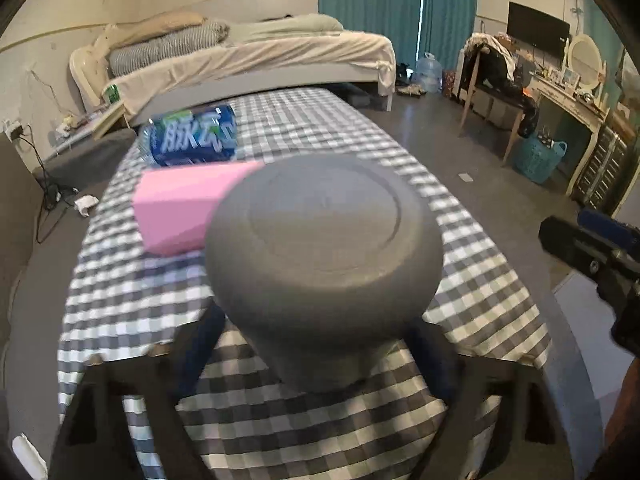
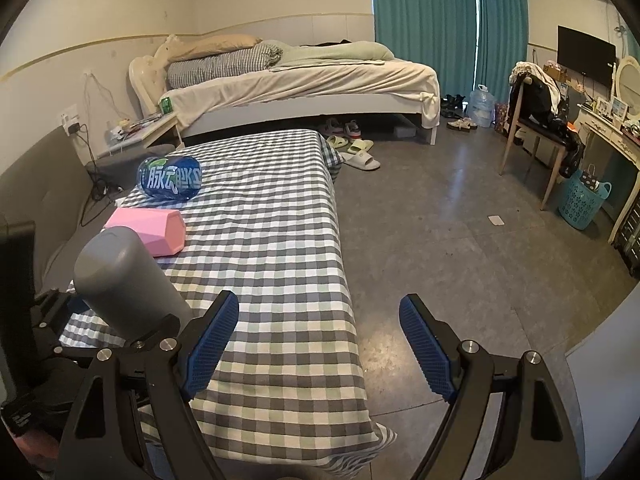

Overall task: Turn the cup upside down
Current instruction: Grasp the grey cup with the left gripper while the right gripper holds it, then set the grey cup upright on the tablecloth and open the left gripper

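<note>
A grey cup (image 1: 324, 256) fills the middle of the left wrist view, its flat base turned toward the camera. My left gripper (image 1: 316, 344) is shut on the grey cup, and its fingers are mostly hidden behind it. In the right wrist view the cup (image 2: 120, 280) is held tilted above the near left of the checked table (image 2: 280, 240), base up and away. My right gripper (image 2: 320, 344) is open and empty, to the right of the cup, over the table's right edge; it also shows in the left wrist view (image 1: 592, 256).
A pink box (image 2: 150, 232) lies on the table beyond the cup. A blue bottle (image 2: 170, 182) lies behind it. A bed (image 2: 304, 80) stands across the room. A chair (image 2: 536, 128), a teal basket (image 2: 580, 200) and a desk are at the right.
</note>
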{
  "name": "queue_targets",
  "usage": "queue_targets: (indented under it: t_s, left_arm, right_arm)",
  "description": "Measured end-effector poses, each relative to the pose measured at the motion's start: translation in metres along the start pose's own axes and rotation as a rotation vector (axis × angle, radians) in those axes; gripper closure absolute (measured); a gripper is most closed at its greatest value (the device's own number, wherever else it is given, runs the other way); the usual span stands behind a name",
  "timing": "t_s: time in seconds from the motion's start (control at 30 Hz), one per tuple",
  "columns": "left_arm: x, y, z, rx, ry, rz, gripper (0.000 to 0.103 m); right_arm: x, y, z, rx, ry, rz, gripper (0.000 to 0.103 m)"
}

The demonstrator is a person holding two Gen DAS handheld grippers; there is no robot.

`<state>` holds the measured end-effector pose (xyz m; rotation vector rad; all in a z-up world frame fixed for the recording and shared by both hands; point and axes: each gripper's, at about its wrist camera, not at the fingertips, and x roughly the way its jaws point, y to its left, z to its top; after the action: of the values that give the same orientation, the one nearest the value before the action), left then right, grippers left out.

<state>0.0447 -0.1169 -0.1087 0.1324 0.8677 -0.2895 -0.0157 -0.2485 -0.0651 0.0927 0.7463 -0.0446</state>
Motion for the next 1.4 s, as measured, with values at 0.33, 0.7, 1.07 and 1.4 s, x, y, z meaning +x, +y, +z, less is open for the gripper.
queue_targets:
  t_s: [0.33,0.7,1.07,1.4]
  left_arm:
    - [0.003,-0.008,0.003,0.014,-0.052,0.011,0.030]
    - [0.028,-0.019,0.036,0.014,-0.093,0.031,0.030]
    - [0.049,-0.020,0.036,0.009,-0.023,-0.014,0.022]
    - [0.013,0.000,0.024,-0.033,-0.063,-0.085,0.007]
  right_arm:
    - [0.008,-0.002,-0.001,0.018,0.013,0.039,0.020]
    - [0.015,-0.003,0.001,0.005,0.006,0.025,0.020]
    - [0.023,-0.001,0.001,-0.018,0.007,0.004,0.020]
    - [0.001,0.002,0.005,-0.017,-0.022,0.000,0.020]
